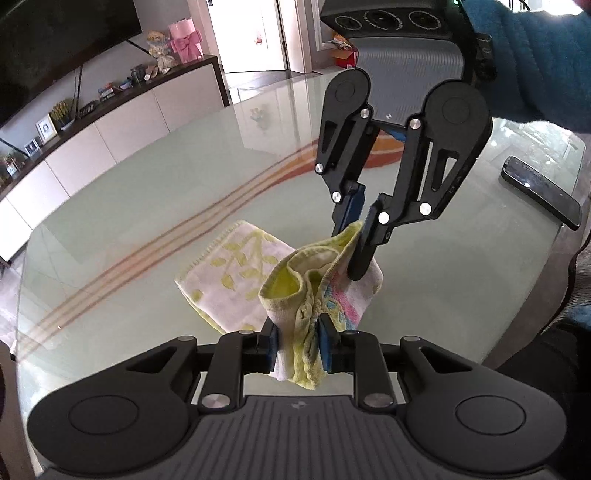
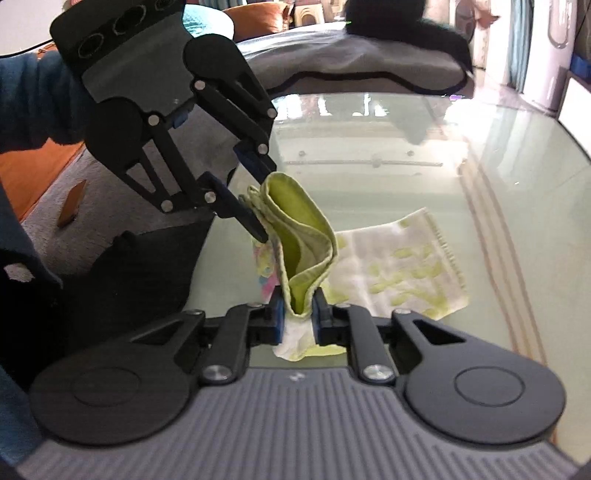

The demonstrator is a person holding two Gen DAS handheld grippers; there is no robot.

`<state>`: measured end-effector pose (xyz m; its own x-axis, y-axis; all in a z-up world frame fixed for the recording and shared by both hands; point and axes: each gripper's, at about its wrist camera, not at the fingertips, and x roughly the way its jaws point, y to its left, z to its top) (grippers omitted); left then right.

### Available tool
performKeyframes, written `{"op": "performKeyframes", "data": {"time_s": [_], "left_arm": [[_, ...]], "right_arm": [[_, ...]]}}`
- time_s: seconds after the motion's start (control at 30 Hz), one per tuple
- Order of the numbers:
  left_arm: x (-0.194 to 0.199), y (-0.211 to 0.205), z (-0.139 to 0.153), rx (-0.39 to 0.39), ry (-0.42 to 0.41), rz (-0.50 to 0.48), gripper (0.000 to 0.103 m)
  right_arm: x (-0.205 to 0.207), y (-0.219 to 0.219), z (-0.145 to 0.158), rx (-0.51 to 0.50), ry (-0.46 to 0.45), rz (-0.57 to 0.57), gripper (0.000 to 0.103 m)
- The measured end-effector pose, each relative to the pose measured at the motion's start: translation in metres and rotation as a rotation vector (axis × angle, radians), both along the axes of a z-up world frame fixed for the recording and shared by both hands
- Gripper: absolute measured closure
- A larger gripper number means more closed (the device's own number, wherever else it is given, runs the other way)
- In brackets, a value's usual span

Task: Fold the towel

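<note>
I have the left gripper [image 1: 298,341] clamped on one towel [image 1: 236,280] corner and the right gripper [image 2: 298,314] on the adjacent one, both lifted. The rest lies on the glass table [image 1: 110,221] toward 11 o'clock (half-folded, I judge). Next: carry both corners over evenly.

We are in a home, in a living or dining room. A glass table [image 1: 147,206] stands by a long white sideboard [image 1: 110,122] carrying photo frames [image 1: 46,127], trinkets and a pink gift box [image 1: 184,42]. A dark TV [image 1: 55,40] hangs above it. We also see a phone [image 1: 541,192] on the table, a cushion [image 2: 255,16] and a rug [image 2: 44,195].
</note>
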<state>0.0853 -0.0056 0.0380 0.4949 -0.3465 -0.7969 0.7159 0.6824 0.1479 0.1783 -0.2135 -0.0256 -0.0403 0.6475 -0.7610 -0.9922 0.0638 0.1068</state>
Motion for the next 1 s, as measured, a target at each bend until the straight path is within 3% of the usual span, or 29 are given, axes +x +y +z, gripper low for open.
{"op": "performKeyframes", "data": {"time_s": [0.33, 0.73, 0.83, 1.0], "left_arm": [[0.046, 0.001, 0.014, 0.015, -0.048, 0.076, 0.072], [0.104, 0.003, -0.027, 0.062, 0.062, 0.133, 0.071], [0.112, 0.002, -0.031, 0.055, 0.073, 0.141, 0.066], [0.116, 0.003, -0.04, 0.073, 0.084, 0.153, 0.058]], "right_arm": [[0.025, 0.006, 0.017, -0.026, -0.122, -0.069, 0.089], [0.044, 0.033, -0.033, -0.171, -0.194, -0.074, 0.089], [0.046, 0.035, -0.038, -0.181, -0.204, -0.091, 0.087], [0.042, 0.033, -0.041, -0.178, -0.235, -0.109, 0.073]]}}
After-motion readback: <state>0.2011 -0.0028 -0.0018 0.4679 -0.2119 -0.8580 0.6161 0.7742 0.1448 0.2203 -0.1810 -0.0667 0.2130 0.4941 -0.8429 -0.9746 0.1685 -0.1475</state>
